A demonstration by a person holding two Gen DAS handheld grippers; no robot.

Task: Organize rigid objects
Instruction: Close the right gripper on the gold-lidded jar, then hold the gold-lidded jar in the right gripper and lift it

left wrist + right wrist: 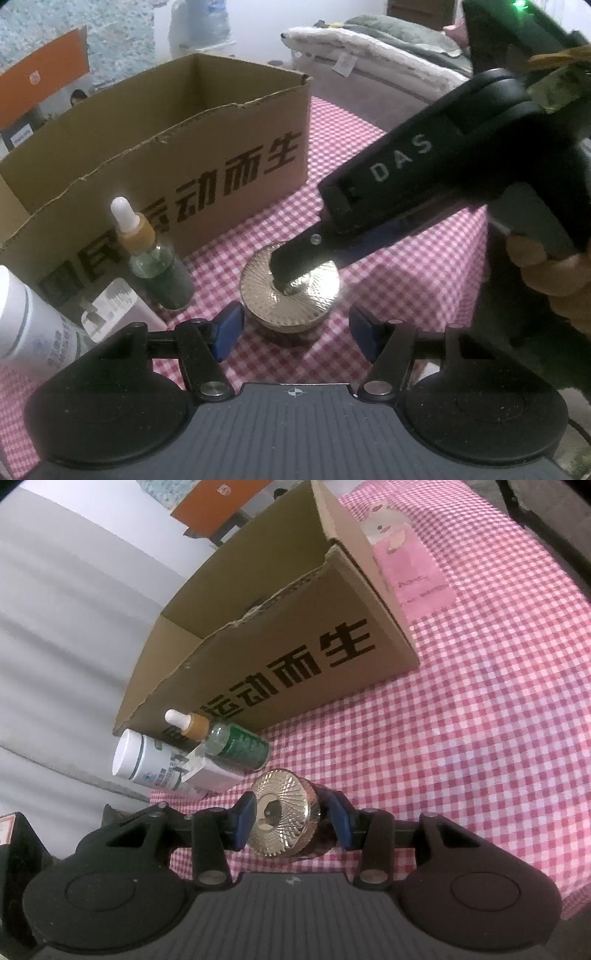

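A dark jar with a ribbed gold lid (280,812) sits between the blue pads of my right gripper (292,821), which is shut on its sides just above the checked cloth. In the left wrist view the same jar (290,295) shows low at centre, and a black finger (295,258) of the right gripper reaches over its lid from the right. My left gripper (295,334) is open; its pads stand apart on either side of the jar's near edge without touching it. The open cardboard box (221,147) (295,646) stands behind the jar.
A green dropper bottle (155,258) (236,742), a white bottle (26,325) (147,760) and a small white carton (118,314) (210,775) crowd the box's front left. A pink card (410,572) lies on the checked cloth (461,720). Folded bedding (369,48) lies beyond.
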